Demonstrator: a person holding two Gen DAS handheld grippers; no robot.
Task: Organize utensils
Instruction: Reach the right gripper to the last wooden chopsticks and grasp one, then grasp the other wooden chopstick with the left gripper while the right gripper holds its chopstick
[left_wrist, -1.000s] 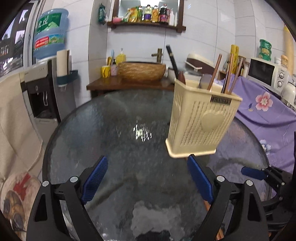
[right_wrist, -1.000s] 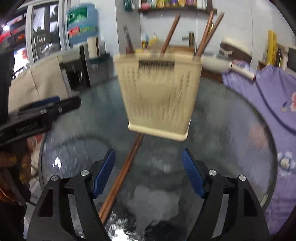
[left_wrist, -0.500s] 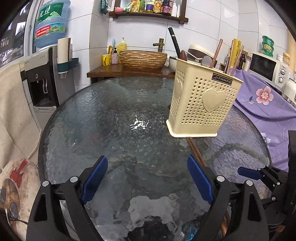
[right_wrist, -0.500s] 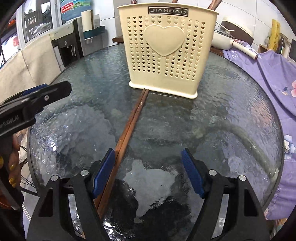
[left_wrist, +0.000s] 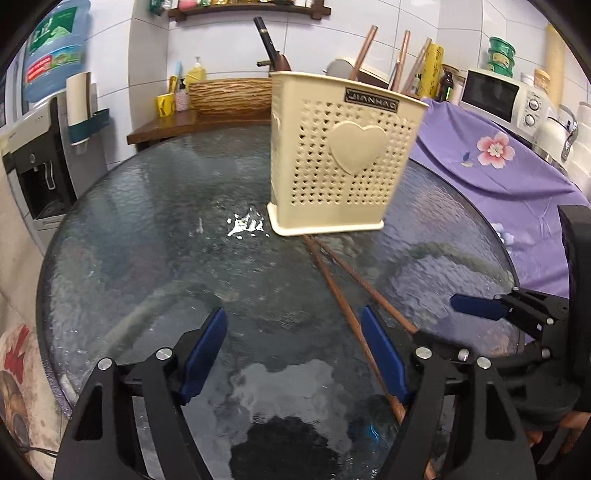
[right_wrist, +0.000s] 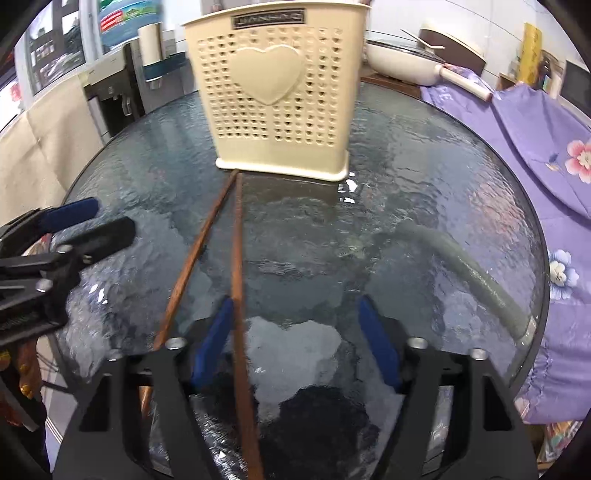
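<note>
Looking down at the round glass table (left_wrist: 122, 229), I have two loose chopsticks (right_wrist: 236, 258) lying flat on it, their far tips just in front of the cream holder (left_wrist: 340, 162), fanning slightly apart toward me. The holder stands upright near the middle of the table with several chopsticks already leaning inside it.

The sticks look like thin, stiff wood: light, not fragile, but lying flush on slick textured glass. I expect them to roll or skate if a pad nudges them sideways. I would take one near its thick end, the end closest to me, pinching across its width, and keep the pair from crossing.

My left gripper (left_wrist: 295, 354) has its jaws spread with nothing between the pads; they have just been narrowing. One chopstick runs just outside its right pad. My right gripper (right_wrist: 295, 343) is also spread and has just been narrowing; one stick passes right beside its left pad, between the pads, but I see no pinch on it yet.

The right wrist view shows both sticks along nearly their whole length and how the nearer one sits against the pad. The left wrist view gives me what that one lacks: the holder's open top with the chopsticks standing in it, and the right gripper seen from the side, low over the table's edge.
</note>
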